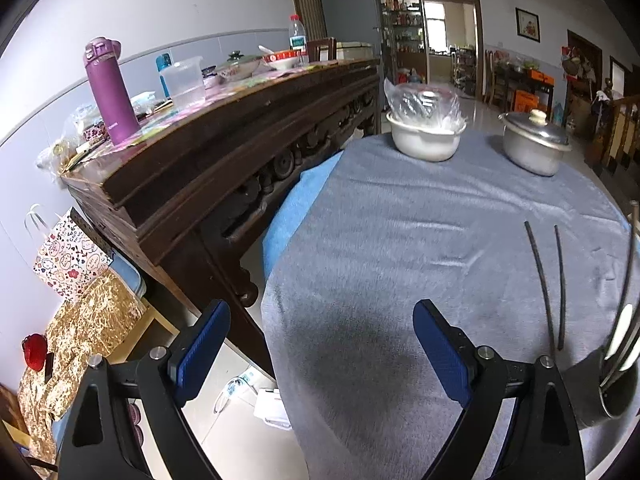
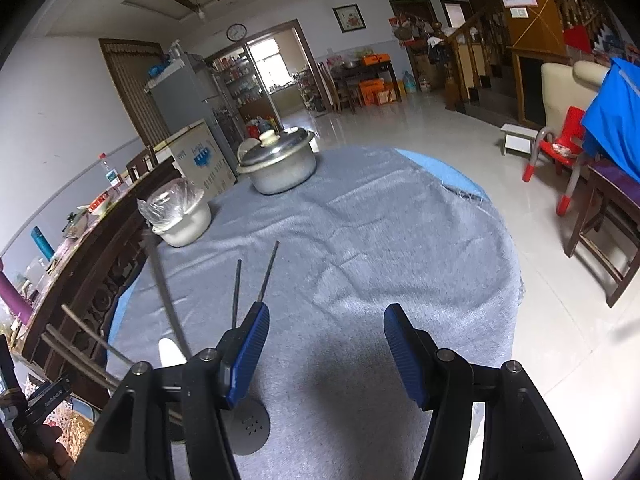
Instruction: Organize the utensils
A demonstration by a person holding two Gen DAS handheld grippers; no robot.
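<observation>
Two black chopsticks (image 1: 548, 280) (image 2: 266, 276) lie loose on the grey tablecloth (image 1: 400, 260) (image 2: 360, 240). A metal utensil holder (image 1: 614, 388) (image 2: 246, 428) stands at the near edge, with a long dark handle (image 2: 164, 280) and a white spoon (image 2: 170, 354) leaning out of it. My left gripper (image 1: 322, 352) is open over bare cloth, left of the chopsticks and the holder. My right gripper (image 2: 325, 356) is open with nothing between its pads. Its left finger hides the chopsticks' near ends and part of the holder.
A white pot covered with plastic (image 1: 424, 136) (image 2: 182, 216) and a lidded metal pot (image 1: 534, 144) (image 2: 278, 164) stand at the table's far side. A dark carved sideboard (image 1: 224, 168) crowded with bottles runs along the left. A hand (image 2: 40, 448) shows at the lower left.
</observation>
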